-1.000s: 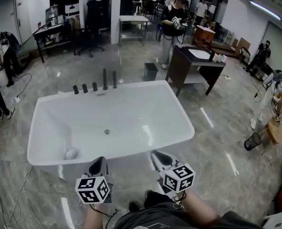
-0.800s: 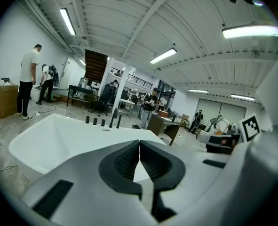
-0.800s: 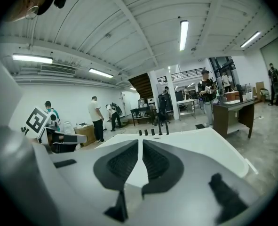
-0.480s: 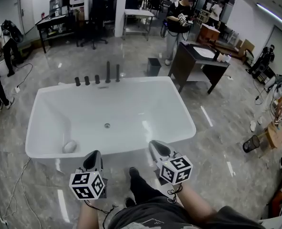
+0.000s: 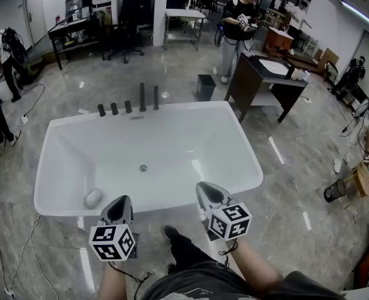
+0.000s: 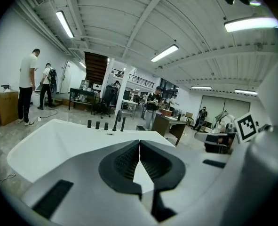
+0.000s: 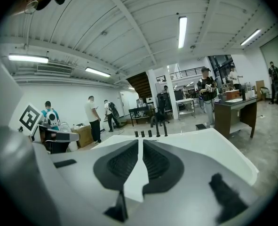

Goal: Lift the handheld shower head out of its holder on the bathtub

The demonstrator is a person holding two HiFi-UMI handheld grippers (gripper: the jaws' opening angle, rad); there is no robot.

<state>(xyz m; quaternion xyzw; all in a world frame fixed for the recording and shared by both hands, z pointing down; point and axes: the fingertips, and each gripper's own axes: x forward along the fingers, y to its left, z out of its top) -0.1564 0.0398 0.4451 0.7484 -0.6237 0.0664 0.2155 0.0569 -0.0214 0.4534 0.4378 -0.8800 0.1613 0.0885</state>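
The left tool (image 5: 119, 201) and the right tool (image 5: 203, 188) are both clenched on nothing and hover at the near rim of the white rectangular bathtub (image 5: 251, 155). The slim black stick-shaped handheld shower head (image 5: 155, 97), probably the rightmost post among the black fixtures (image 5: 114, 109), stands upright at the bathtub's far rim, well apart from both tools. A good reach would go round the bathtub's side, release one tool early, then lift straight up. Only the head view shows a pale oval object (image 5: 93, 198) inside the bathtub's near-left corner. The gripper views confirm that the jaws meet.
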